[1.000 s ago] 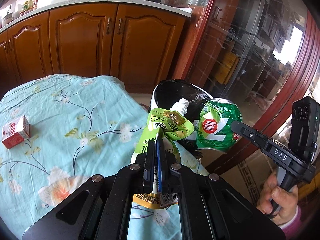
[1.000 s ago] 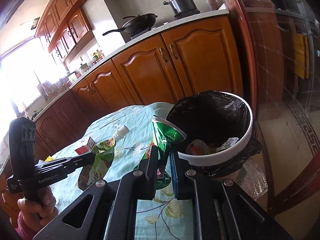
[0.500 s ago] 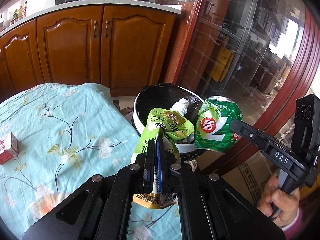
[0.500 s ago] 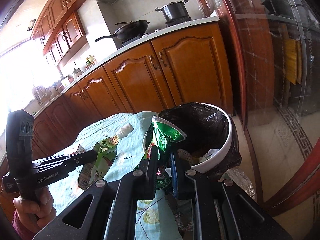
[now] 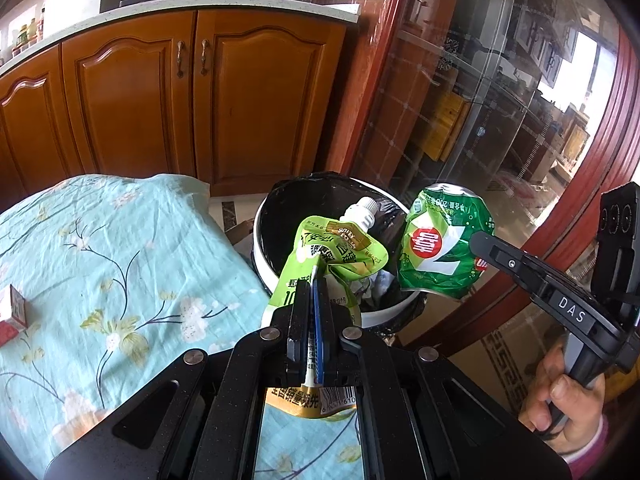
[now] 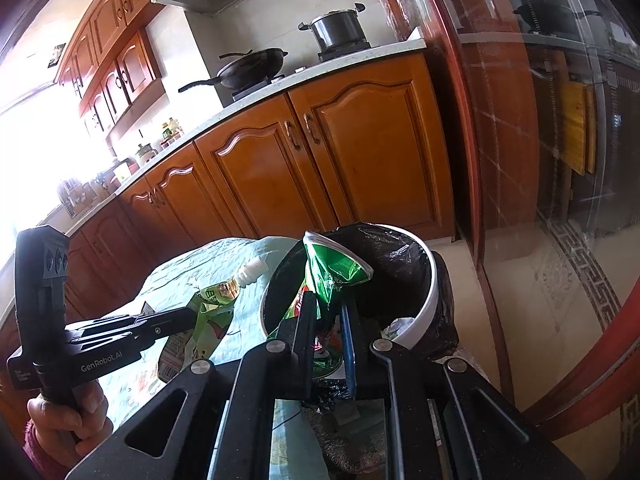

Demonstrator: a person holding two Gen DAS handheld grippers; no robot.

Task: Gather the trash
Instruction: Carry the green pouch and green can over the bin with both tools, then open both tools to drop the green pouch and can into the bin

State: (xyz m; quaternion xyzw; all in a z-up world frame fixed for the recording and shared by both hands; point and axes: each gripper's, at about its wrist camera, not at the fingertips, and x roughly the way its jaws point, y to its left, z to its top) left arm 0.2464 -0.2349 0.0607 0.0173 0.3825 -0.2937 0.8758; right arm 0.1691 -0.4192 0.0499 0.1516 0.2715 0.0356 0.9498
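Two pieces of trash, one in each of my tongs. Left gripper (image 5: 314, 280): jaws pressed together on a soft, creased light-green pouch (image 5: 336, 252) with a white screw spout, gold band under the spout, barcode end hanging below the jaws. Right gripper (image 6: 326, 308): jaws nearly together, clamped on a crushed green can (image 6: 330, 274), thin glossy metal, crumpled, round rim tilted.

In the left view the pouch hangs over the bin (image 5: 266, 276) at 12 o'clock from my jaws; the can sits at 2 o'clock, over the bin's right rim. Bin: round, white rim, wrinkled black plastic liner (image 5: 288, 204). Pale scraps lie inside, too small to identify.

Surroundings: table at 9 o'clock under a light-blue floral cloth (image 5: 120, 248), soft and wrinkled. A red-and-white carton (image 5: 14, 314) on it at the left edge, cut off by the frame. Wooden cabinets (image 5: 160, 92) with arched panels beyond, speckled counter, black wok (image 6: 252, 68) and steel pot (image 6: 338, 32) on the stove. Glass door (image 5: 500, 100) in a red wood frame at 1–3 o'clock, full of reflections.

My own gripper bodies hide the bin's near wall and the can's lower half in the right view. A hand (image 5: 560, 396) grips the right handle, pink sleeve at the wrist.
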